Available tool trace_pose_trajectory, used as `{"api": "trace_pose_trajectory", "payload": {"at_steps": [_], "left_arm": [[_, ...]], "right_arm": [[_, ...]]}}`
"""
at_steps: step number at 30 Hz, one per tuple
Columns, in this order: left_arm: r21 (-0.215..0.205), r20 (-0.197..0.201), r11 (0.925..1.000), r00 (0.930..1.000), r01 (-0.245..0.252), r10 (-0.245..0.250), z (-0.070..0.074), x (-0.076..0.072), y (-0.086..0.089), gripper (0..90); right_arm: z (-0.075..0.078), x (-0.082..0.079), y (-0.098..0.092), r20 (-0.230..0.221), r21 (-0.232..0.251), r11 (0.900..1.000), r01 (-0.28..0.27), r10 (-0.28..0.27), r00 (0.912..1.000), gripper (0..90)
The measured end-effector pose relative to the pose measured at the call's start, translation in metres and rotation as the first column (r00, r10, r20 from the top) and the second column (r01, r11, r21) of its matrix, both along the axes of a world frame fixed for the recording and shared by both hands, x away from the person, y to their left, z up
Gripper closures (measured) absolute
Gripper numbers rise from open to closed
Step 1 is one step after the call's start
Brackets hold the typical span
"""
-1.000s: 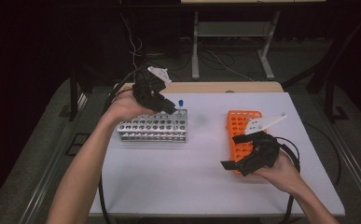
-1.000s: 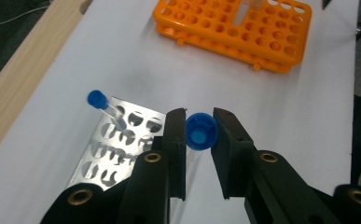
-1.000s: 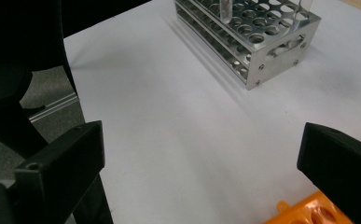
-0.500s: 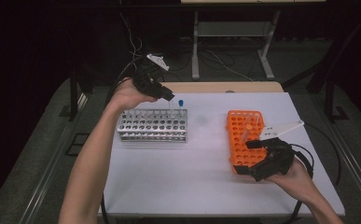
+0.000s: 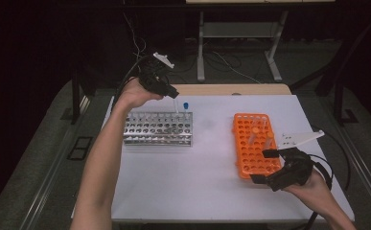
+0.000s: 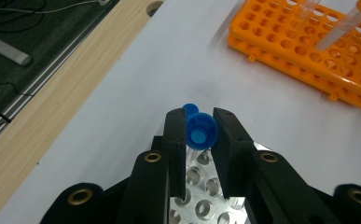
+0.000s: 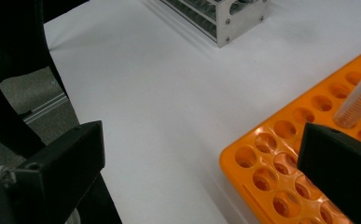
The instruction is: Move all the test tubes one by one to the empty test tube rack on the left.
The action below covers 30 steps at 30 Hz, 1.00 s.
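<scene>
The left gripper is clamping a clear blue-capped tube upright, directly above the perforated metal rack. The right gripper is hanging open beside the orange plastic rack.

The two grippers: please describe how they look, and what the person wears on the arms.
Both the left gripper and the right gripper are black with two flat jaws, brass-coloured screw rings, a pale three-cornered plate on top and a trailing black cable. The forearms are bare, without sleeves.
</scene>
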<state>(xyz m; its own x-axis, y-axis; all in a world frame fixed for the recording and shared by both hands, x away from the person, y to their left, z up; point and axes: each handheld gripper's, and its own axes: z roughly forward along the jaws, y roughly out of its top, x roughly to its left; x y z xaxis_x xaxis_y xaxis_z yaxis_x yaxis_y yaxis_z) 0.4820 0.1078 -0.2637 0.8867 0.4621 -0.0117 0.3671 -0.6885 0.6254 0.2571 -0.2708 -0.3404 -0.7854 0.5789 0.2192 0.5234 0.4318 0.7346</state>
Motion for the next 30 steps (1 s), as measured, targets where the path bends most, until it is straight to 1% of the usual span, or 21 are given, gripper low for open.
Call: {"api": "trace_pose_trajectory", "payload": {"at_steps": [4,9,11,13,14,17,19,23,30], "left_arm": [[-0.009,-0.004,0.9999,0.9999,-0.011,0.011,-0.005,0.005,-0.002,74.6],[-0.006,-0.007,0.9998,0.9998,-0.019,0.019,-0.011,0.01,-0.005,74.6],[-0.015,-0.009,0.9997,0.9998,-0.02,0.02,-0.015,0.011,-0.006,74.5],[-0.007,-0.013,0.9998,0.9997,-0.018,0.018,-0.019,0.012,-0.007,74.5],[-0.01,-0.018,0.9997,0.9996,-0.02,0.02,-0.022,0.012,-0.008,74.5],[0.004,-0.029,0.9999,0.9995,-0.016,0.016,-0.03,0.014,-0.01,74.5],[-0.008,-0.036,0.9998,0.9992,-0.02,0.02,-0.035,0.015,-0.011,74.5],[0.008,-0.052,0.9999,0.9985,-0.013,0.014,-0.045,0.017,-0.013,74.5],[0.015,-0.072,0.9998,0.9973,-0.011,0.013,-0.058,0.018,-0.016,74.1]], "right_arm": [[-0.003,-0.001,-0.004,-0.004,0.004,1.0,0.01,-0.01,0.9999,0.4],[-0.005,-0.003,-0.008,-0.006,0.01,1.0,0.017,-0.017,0.9998,0.4],[-0.006,-0.003,-0.009,-0.006,0.01,1.0,0.016,-0.016,0.9999,0.4],[-0.007,-0.004,-0.01,-0.008,0.011,1.0,0.021,-0.021,0.9997,0.4],[-0.007,-0.004,-0.011,-0.008,0.012,1.0,0.02,-0.02,0.9998,0.4],[-0.008,-0.004,-0.012,-0.01,0.016,1.0,0.022,-0.022,0.9997,0.4],[-0.01,-0.005,-0.013,-0.009,0.016,1.0,0.021,-0.021,0.9997,0.4],[-0.012,-0.005,-0.014,-0.015,0.018,0.999,0.027,-0.027,0.9995,0.4],[-0.015,-0.004,-0.014,-0.015,0.02,0.999,0.024,-0.024,0.9996,0.4]]}}
